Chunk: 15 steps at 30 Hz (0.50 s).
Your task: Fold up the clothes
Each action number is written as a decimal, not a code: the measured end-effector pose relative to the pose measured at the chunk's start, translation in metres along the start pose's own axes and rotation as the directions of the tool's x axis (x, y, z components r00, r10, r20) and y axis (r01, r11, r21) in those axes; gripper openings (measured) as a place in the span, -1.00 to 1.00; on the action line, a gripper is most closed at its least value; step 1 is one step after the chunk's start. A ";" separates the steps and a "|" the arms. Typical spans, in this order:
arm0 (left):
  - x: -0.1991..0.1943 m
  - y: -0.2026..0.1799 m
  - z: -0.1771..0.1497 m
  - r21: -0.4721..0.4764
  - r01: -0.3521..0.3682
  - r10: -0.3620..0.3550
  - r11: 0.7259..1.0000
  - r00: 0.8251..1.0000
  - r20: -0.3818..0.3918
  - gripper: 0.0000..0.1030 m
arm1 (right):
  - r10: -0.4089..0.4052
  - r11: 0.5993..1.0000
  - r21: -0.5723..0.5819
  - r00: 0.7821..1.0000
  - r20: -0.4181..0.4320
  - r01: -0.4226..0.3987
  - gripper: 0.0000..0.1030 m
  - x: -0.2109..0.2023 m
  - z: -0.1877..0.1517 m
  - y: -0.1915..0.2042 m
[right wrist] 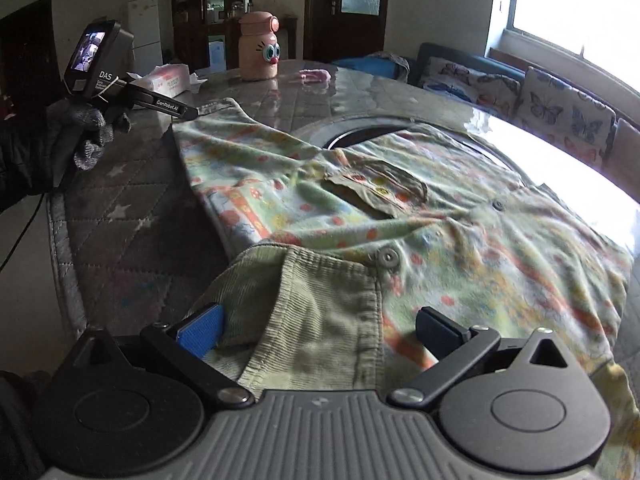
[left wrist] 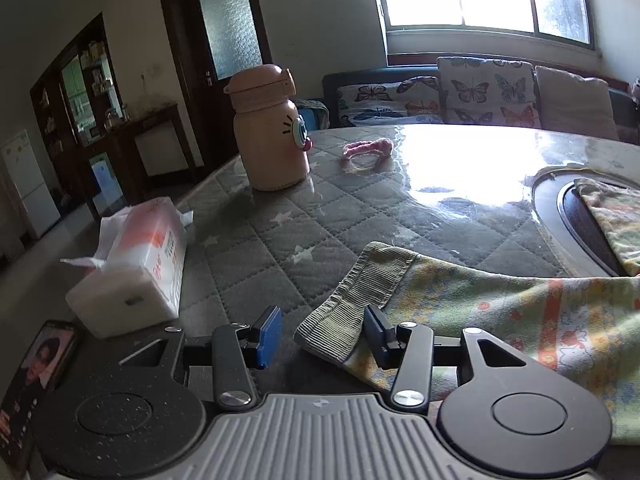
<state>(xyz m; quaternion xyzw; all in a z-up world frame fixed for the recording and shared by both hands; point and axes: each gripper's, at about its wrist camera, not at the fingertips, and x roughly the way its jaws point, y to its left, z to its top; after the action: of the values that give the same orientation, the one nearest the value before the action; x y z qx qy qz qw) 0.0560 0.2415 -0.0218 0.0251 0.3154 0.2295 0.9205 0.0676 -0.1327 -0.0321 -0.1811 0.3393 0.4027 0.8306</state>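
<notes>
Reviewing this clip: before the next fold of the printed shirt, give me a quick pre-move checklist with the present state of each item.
1. Left tongs open, pads not pressing the ribbed cuff that lies between them: ok.
2. Right tongs open over the ribbed hem, no pinch: ok.
3. Shirt spread flat: not ok, wrinkles around the neck opening.
4. Sleeve clear of the tissue pack: ok, a gap of quilted table cover shows between them.
5. Bottle and pink hair tie away from the shirt: ok.
6. Far edge of the shirt lying fully on the table: cannot tell, window glare.
</notes>
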 end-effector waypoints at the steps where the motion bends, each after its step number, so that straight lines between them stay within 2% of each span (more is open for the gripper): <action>1: 0.001 -0.001 0.001 0.008 -0.003 0.003 1.000 1.000 0.003 -0.04 | 0.002 1.000 0.003 1.000 -0.003 -0.002 0.99 -0.001 0.000 -0.001; 4: 0.003 -0.001 0.002 0.021 -0.006 0.006 1.000 1.000 0.005 -0.04 | 0.000 1.000 0.000 1.000 -0.010 0.000 0.99 -0.005 0.000 -0.002; 9: -0.006 -0.001 0.006 0.016 0.003 -0.003 1.000 1.000 0.011 -0.04 | -0.001 1.000 -0.009 1.000 0.030 0.001 0.99 -0.018 0.007 0.000; 15: -0.024 -0.019 0.017 0.044 0.069 -0.071 0.997 0.996 0.055 0.18 | -0.003 1.000 0.018 0.998 0.070 0.002 0.99 -0.016 0.020 -0.003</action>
<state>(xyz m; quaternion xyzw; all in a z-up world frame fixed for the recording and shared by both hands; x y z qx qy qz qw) 0.0574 0.2161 0.0019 0.0397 0.2945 0.1896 0.9358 0.0708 -0.1319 -0.0067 -0.1598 0.3132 0.4048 0.8441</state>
